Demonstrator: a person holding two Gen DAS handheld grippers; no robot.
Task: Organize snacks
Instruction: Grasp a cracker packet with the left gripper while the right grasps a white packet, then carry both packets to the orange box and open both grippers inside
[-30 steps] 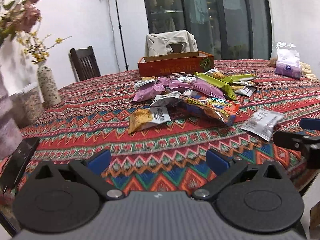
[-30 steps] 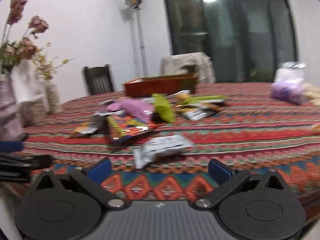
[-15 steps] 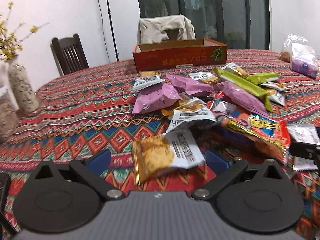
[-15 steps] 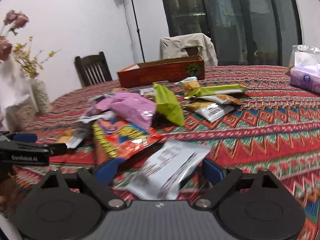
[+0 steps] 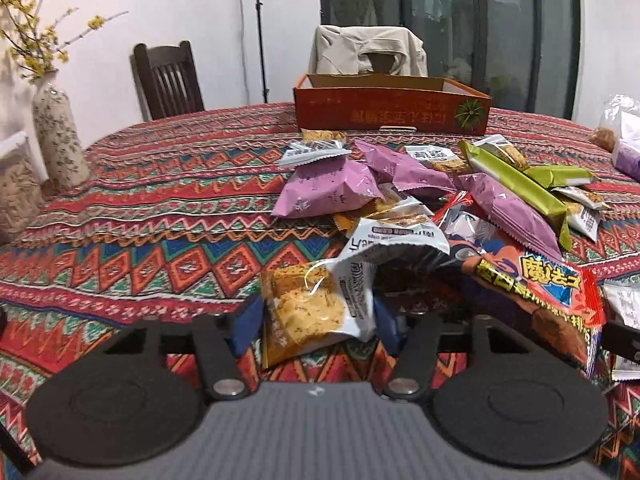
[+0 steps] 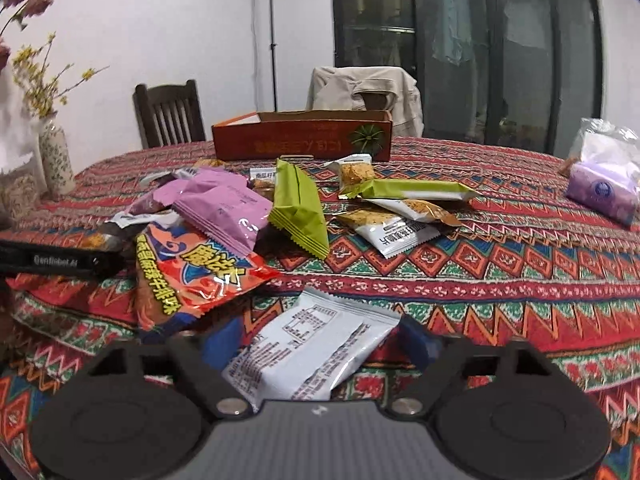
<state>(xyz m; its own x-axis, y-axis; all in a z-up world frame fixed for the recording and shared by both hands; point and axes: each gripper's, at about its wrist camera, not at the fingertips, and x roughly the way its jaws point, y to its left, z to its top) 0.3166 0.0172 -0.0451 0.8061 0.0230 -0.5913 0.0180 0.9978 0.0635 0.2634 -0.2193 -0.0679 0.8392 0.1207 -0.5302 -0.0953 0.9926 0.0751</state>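
Crinkly foil cracker packet (image 5: 316,312) sits clamped between the left gripper (image 5: 316,320) pads; flat white printed sachet (image 6: 316,348) lies between the right gripper (image 6: 320,344) fingers, contact unclear, on woven zigzag tablecloth (image 6: 500,264).

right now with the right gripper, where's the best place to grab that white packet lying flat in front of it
Grip the white packet across its narrow width, at the near end lying between the right gripper's blue fingertips. It lies flat on the tablecloth, long axis running away from the camera, so come in low from the near side and close on its two long edges.
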